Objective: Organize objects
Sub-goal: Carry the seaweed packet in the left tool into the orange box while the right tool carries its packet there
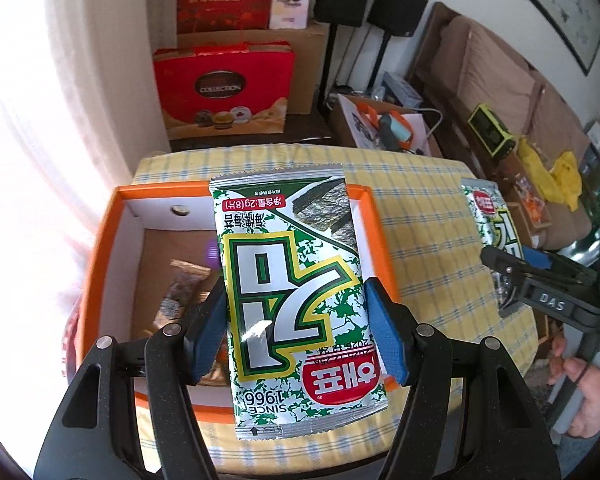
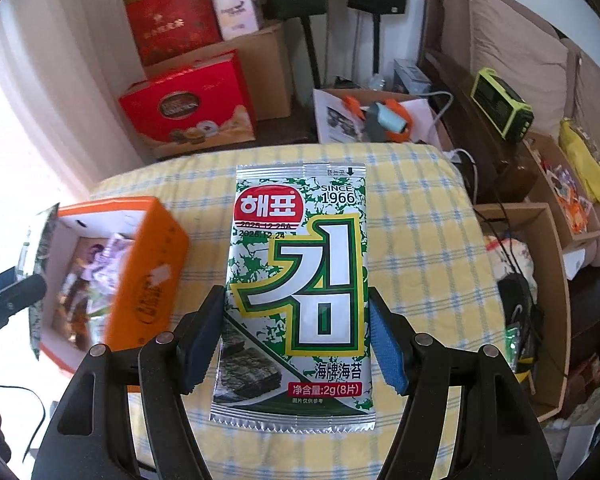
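A green-and-white seaweed packet (image 1: 292, 280) hangs over the open orange box (image 1: 100, 248), with my left gripper (image 1: 296, 300) shut on its sides. Several snack packets (image 1: 180, 292) lie inside the box. My right gripper (image 2: 296, 308) is shut on a second seaweed packet (image 2: 300, 272) above the checked tablecloth (image 2: 420, 248), to the right of the orange box (image 2: 148, 272). In the left wrist view the right gripper (image 1: 512, 264) shows at the right edge with its packet (image 1: 488, 216). In the right wrist view the left gripper (image 2: 16, 288) shows at the left edge.
Red gift boxes (image 1: 224, 92) and cardboard boxes stand beyond the table's far edge. An open carton with orange tools (image 2: 380, 120) sits behind the table. A cardboard box (image 2: 540, 300) with clutter stands at the right, by a sofa. A hand (image 1: 592, 392) holds the right gripper.
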Demonstrator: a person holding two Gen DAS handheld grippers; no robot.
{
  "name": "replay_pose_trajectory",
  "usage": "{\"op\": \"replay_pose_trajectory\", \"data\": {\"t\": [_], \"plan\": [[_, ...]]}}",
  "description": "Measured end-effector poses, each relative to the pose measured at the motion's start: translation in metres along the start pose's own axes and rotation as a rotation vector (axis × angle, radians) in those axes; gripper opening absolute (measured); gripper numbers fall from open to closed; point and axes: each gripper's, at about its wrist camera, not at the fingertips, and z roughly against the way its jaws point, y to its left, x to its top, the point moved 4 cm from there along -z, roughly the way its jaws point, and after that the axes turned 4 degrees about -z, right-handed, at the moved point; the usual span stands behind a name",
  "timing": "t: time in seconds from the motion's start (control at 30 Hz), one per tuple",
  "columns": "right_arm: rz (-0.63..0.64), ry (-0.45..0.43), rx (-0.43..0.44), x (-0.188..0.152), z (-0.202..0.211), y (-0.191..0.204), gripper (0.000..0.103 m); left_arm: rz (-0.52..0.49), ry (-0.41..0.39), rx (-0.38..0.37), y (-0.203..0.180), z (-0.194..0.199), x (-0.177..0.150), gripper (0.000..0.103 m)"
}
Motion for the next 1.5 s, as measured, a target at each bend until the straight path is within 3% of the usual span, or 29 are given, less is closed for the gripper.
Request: {"op": "replay_pose_trajectory", "data": {"t": [0.57, 0.97, 1.5], "plan": [[0.112, 0.015, 0.119, 0.005, 0.005, 0.105, 0.069, 0.065, 0.027, 0.07, 0.079, 0.001, -0.017, 0.063], [0.192, 0.075, 0.179, -0.012, -0.024, 0.182, 0.069, 0.045, 0.06, 0.079, 0.099, -0.018, -0.021, 0.063], [0.1, 0.118, 0.219, -0.016, -0.055, 0.187, 0.071, 0.023, 0.057, 0.082, 0.106, -0.043, -0.011, 0.067]]}}
